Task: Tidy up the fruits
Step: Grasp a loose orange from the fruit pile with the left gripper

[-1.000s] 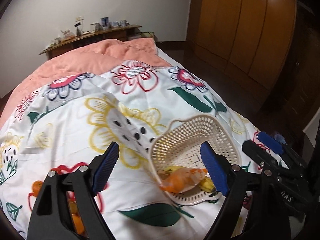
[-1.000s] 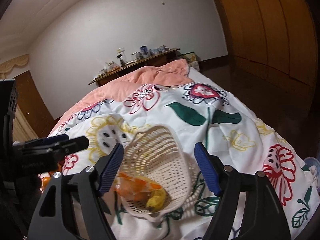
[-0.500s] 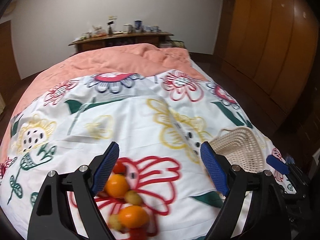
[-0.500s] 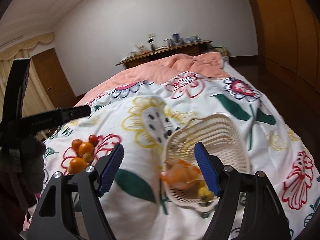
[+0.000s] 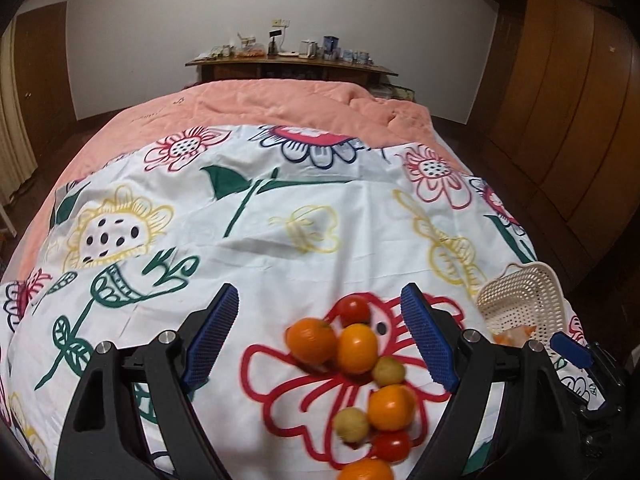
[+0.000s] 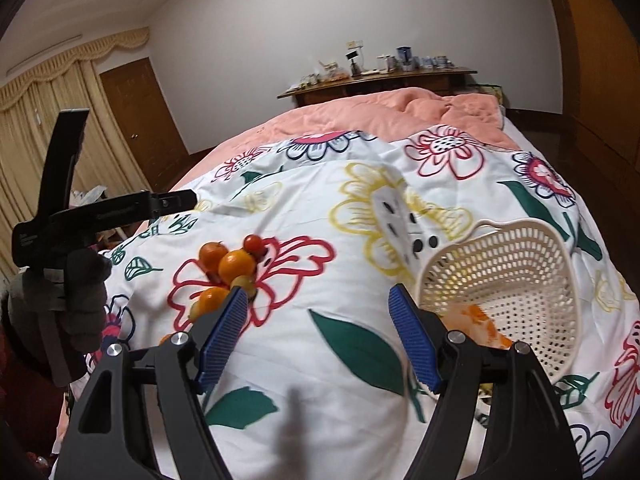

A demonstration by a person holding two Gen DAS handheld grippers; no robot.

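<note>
The left gripper (image 5: 324, 340) hangs with its jaws spread wide, nothing between the blue pads (image 5: 211, 336). The right gripper (image 6: 318, 340) is likewise spread wide, its blue pads (image 6: 412, 344) apart and gripping nothing. In the right wrist view the left gripper shows at the far left, held by a hand (image 6: 82, 300) in a dark grey glove wrapped around its handle.
</note>
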